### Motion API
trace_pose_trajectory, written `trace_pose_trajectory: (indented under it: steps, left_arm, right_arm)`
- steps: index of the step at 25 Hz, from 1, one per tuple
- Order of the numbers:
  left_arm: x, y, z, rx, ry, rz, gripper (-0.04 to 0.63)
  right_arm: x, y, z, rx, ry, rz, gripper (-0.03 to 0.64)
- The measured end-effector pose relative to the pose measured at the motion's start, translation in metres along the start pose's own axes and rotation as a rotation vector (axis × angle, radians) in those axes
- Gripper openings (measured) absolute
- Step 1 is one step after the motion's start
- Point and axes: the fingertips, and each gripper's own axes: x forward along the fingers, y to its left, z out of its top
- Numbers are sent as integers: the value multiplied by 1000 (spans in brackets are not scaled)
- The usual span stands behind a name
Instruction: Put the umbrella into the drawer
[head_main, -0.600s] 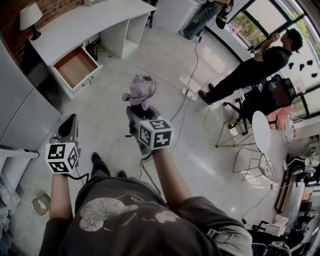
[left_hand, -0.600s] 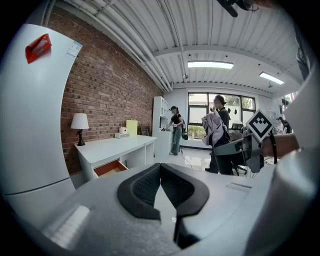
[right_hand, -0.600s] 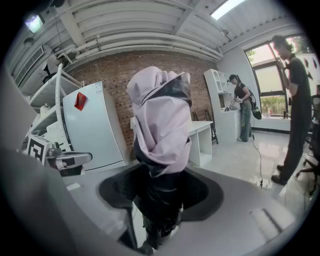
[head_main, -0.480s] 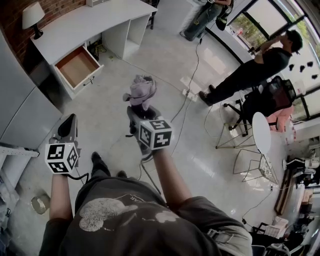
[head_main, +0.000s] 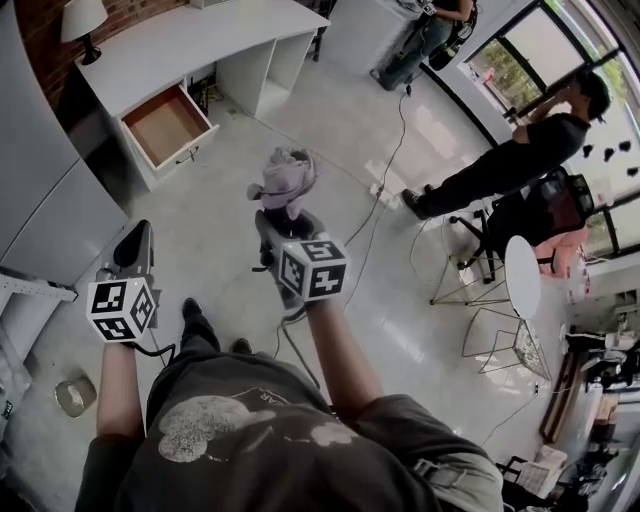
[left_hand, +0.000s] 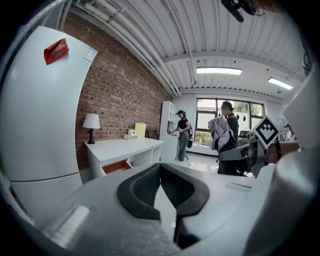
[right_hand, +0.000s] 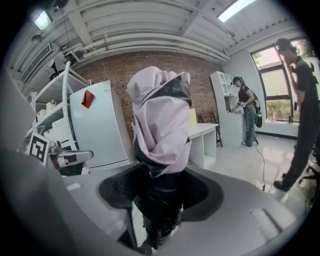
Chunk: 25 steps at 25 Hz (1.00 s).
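Ahead, drawer (head_main: 165, 125) open, contents unclear; umbrella (head_main: 282, 180) well apart.

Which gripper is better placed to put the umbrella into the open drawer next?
Right. The right gripper grips the folded umbrella, and the drawer stands open ahead; the left gripper is shut on nothing.

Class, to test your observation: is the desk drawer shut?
No, the drawer of the white desk stands pulled out, its brown inside showing.
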Motion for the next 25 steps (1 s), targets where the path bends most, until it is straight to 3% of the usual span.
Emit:
trace_pose_trajectory:
  steps: [6, 16, 22, 25]
  left_arm:
    - [19, 29, -10, -40, 32, -15, 11]
    - [98, 131, 27, -44, -6, -47, 11]
    - [123, 176, 21, -103, 13, -48, 11]
    - [134, 183, 23, -87, 8, -59, 11]
  right_arm:
    - [32, 0, -1, 15, 36, -13, 229]
    - [141, 13, 63, 17, -11, -60, 230]
    - [193, 30, 66, 24, 26, -74, 230]
    - [216, 35, 67, 3, 54, -54, 230]
